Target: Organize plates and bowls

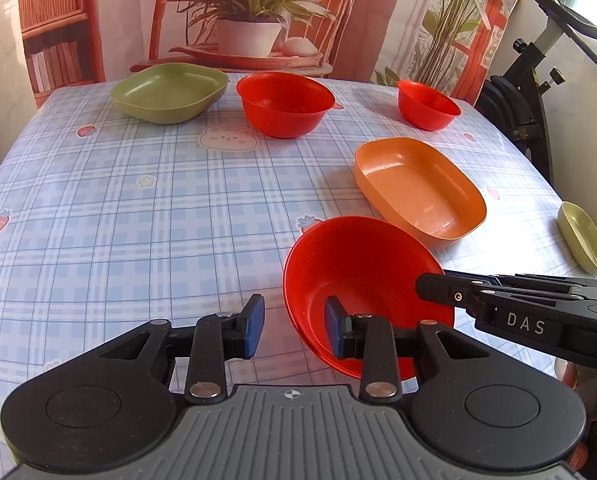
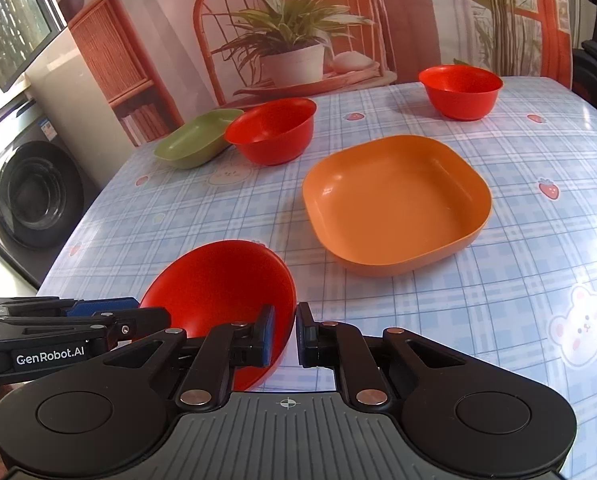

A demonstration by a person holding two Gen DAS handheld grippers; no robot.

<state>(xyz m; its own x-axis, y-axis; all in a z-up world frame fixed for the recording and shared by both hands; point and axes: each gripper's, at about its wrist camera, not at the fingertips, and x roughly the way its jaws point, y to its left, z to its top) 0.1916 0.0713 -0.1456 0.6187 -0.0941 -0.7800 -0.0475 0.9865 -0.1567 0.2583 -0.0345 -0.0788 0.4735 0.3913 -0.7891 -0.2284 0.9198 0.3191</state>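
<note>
I have near red bowl [image 2: 218, 292] at table's [image 2: 498, 320] near edge, tilted, mouth toward far edge. Right tongs [image 2: 296, 336] narrow, pinching its right rim. Left tongs [image 1: 294, 328] partly closed, straddling left rim, outer pad apart. Orange plate [image 2: 398, 204] just beyond, rightward, nearer my right hand.

Two matching black handheld grippers

Each gripper, left [image 1: 294, 326] and right [image 2: 285, 332], has blue pads on black linkage arms with silver rivets, round black side housings and a ribbed grey centre plate; white lettering marks their sides.
</note>
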